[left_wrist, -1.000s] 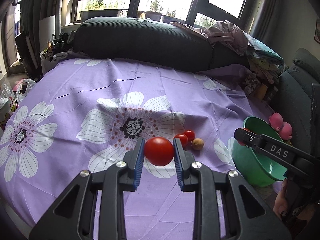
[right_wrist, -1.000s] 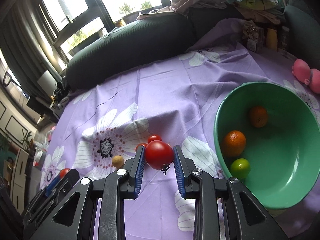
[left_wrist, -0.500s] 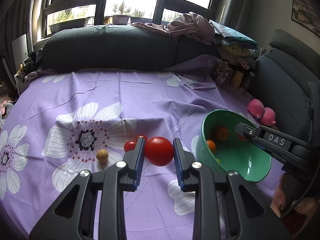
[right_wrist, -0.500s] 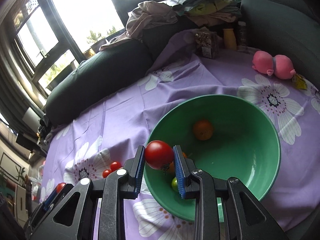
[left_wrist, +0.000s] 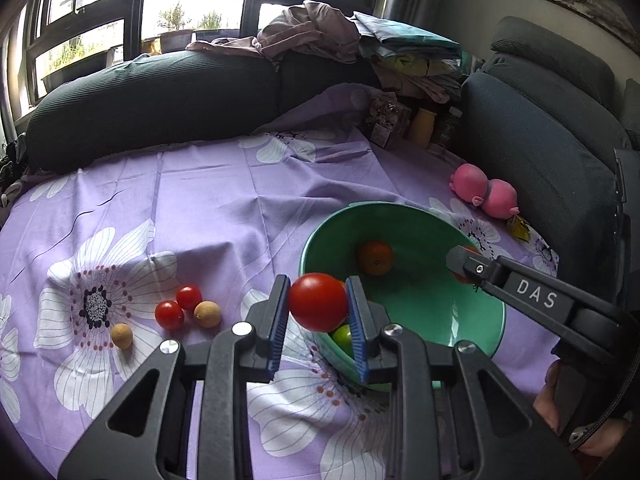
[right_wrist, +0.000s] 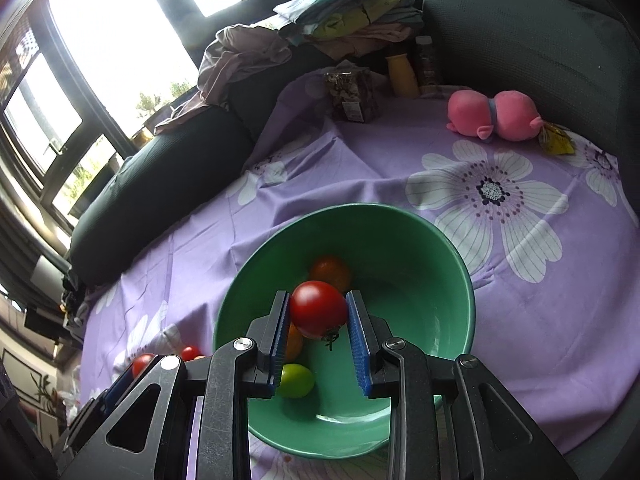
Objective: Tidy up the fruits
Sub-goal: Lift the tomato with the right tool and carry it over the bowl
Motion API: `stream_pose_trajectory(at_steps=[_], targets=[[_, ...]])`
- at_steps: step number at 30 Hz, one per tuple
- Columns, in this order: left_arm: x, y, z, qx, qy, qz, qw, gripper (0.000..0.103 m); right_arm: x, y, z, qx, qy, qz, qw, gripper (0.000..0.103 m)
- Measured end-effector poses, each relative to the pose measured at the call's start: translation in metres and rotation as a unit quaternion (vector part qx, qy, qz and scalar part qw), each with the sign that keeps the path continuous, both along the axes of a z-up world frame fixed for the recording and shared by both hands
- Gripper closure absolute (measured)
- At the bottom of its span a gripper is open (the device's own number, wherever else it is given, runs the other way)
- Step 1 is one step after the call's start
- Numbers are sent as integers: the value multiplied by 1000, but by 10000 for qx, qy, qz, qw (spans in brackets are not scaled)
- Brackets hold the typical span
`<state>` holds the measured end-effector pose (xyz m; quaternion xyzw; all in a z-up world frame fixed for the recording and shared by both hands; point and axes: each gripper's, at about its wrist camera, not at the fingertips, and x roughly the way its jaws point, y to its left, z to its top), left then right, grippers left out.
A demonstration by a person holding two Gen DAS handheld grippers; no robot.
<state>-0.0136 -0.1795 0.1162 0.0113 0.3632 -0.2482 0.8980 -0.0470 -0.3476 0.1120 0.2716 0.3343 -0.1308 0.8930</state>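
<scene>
My left gripper [left_wrist: 317,294] is shut on a red tomato [left_wrist: 318,304], held just over the left front rim of the green bowl [left_wrist: 420,312]. My right gripper [right_wrist: 318,300] is shut on a second red tomato [right_wrist: 319,311] with its stem pointing down, above the inside of the bowl [right_wrist: 436,280]. In the bowl lie an orange [right_wrist: 331,271], another orange fruit [right_wrist: 295,343] and a green lime [right_wrist: 295,380]. On the purple cloth left of the bowl sit two cherry tomatoes [left_wrist: 189,297] [left_wrist: 169,315] and two small tan fruits [left_wrist: 207,314] [left_wrist: 121,335].
A purple flowered sheet [left_wrist: 224,208] covers the surface. A pink plush toy [left_wrist: 484,194] lies behind the bowl at the right. Dark cushions [left_wrist: 152,100], piled clothes [left_wrist: 320,36], a packet [right_wrist: 352,96] and a yellow bottle [right_wrist: 402,72] line the back. A hand [left_wrist: 560,400] shows at the right.
Both grippers have swung right with their tomatoes, away from the loose small fruits. The right one now hangs over the bowl's inside; the left one has reached its rim.
</scene>
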Motion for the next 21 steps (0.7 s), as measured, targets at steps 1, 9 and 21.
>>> stream_pose_trajectory(at_steps=[1,9,21], targets=[[0,-5,0,4,5,-70,10000,75,0,-2,0,6,11,-17,10000,73],[5,-32,-6,27,164,-404,9990,75,-4,-16,-5,83,46,-127,9999,73],[6,-57,-17,16,453,-836,9955,75,-5,-26,-12,208,176,-209,9994,73]])
